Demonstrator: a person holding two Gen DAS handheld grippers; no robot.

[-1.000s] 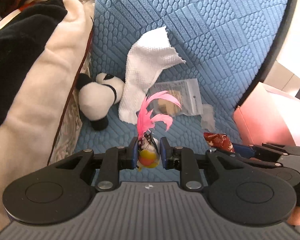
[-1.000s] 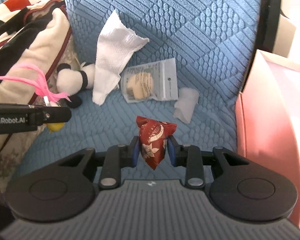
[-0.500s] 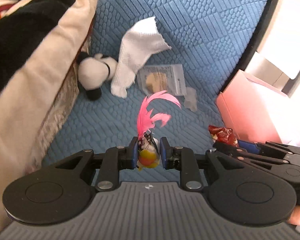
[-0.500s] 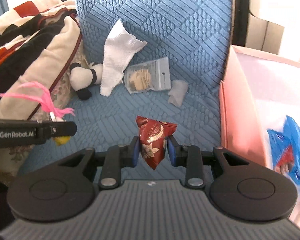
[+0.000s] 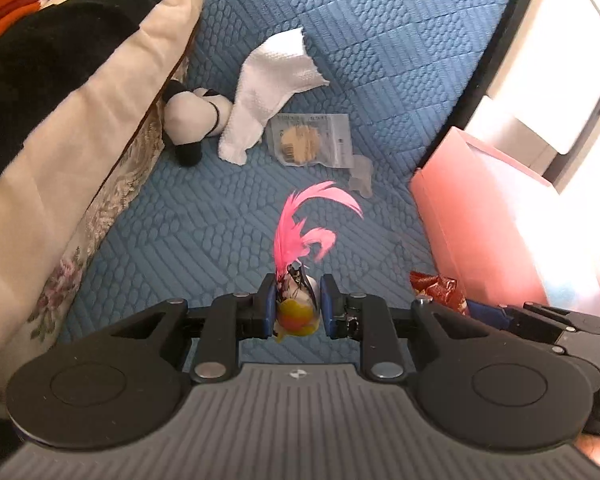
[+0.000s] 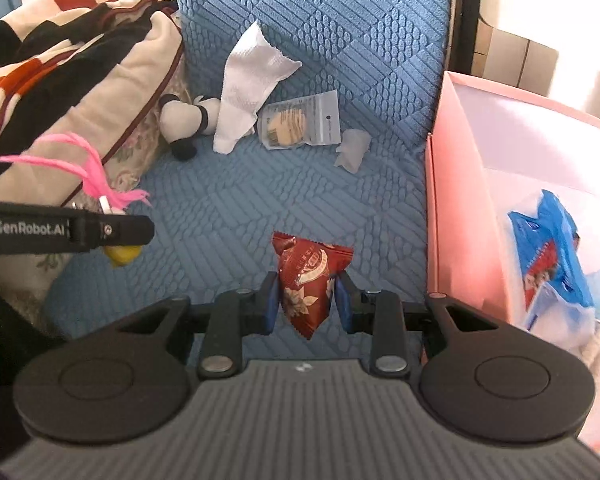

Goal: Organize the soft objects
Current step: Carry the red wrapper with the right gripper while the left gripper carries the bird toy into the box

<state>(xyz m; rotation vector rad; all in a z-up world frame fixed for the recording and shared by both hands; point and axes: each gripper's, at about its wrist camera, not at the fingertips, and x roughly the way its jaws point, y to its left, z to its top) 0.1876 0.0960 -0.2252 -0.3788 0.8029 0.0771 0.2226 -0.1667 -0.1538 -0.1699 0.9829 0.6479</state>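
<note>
Blue quilted cushion point(image 5: 380, 40) lay beneath. My left gripper point(image 5: 298, 306) clamped a pink-feathered toy point(image 5: 298, 312); my right gripper point(image 6: 308, 300) pinched a red snack packet point(image 6: 308, 280). Only the right view showed blue packets point(image 6: 552, 252) at three o'clock inside the pink box point(image 6: 452, 220).

Pink-feathered toy point(image 5: 298, 312) and red packet point(image 6: 309, 280) held aloft

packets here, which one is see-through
The clear packet lying on the blue cushion beside the white tissue; the red packet and the blue packet are opaque.
</note>
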